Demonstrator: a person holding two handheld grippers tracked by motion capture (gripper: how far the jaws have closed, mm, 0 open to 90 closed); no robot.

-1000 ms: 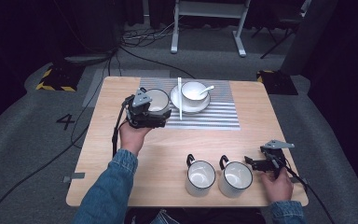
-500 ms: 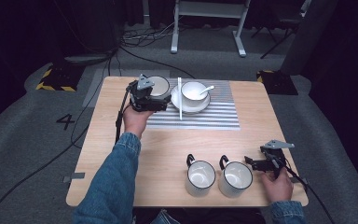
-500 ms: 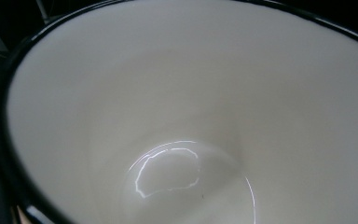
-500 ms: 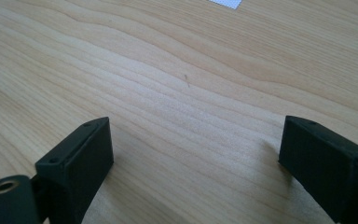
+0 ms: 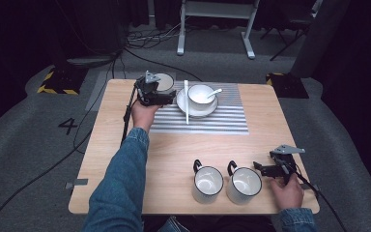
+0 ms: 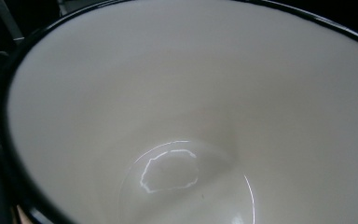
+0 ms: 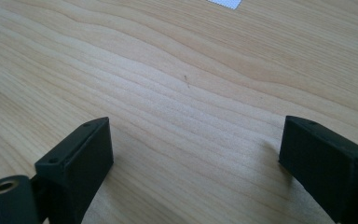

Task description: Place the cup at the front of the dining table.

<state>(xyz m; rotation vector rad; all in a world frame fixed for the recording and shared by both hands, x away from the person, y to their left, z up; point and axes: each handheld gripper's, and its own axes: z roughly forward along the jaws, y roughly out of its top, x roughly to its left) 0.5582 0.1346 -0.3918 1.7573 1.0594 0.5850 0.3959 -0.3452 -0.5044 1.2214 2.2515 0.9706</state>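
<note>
A: What do the jaws of each gripper show?

B: The right gripper point(image 7: 196, 163) has its jaws spread wide with bare wood grain between them. In the high view it lies low on the desk point(image 5: 183, 145), just right of the two mugs, holding nothing. The left gripper point(image 5: 150, 91) carries a third mug point(image 5: 163, 82) beside the plate. Its own view looks straight into that mug point(image 6: 191, 116), so the jaws are hidden; whether they pinch the rim or the handle cannot be told.

A: Where is the carried mug relative to the plate?

B: Just left of the plate point(image 5: 183, 102), over the far left corner of the striped mat point(image 5: 222, 121). Whether it touches the mat cannot be told.

A: How should it handle?

B: It looks like white enamel or glazed ware with a thin black rim: stiff, glossy and probably slippery under hard jaws, and likely to chip if knocked against the plate. The handle or the rim wall seems the surest place to grip. It is empty, so probably light.

A: And the surroundings?

B: On the plate stand a white bowl point(image 5: 200, 94) with a spoon point(image 5: 214, 92) in it and a chopstick pair point(image 5: 186, 101) across the rim. The near mugs point(image 5: 207, 183) point(image 5: 244, 184) are round, loop-handled and empty. The desk is pale, matte wood.
</note>
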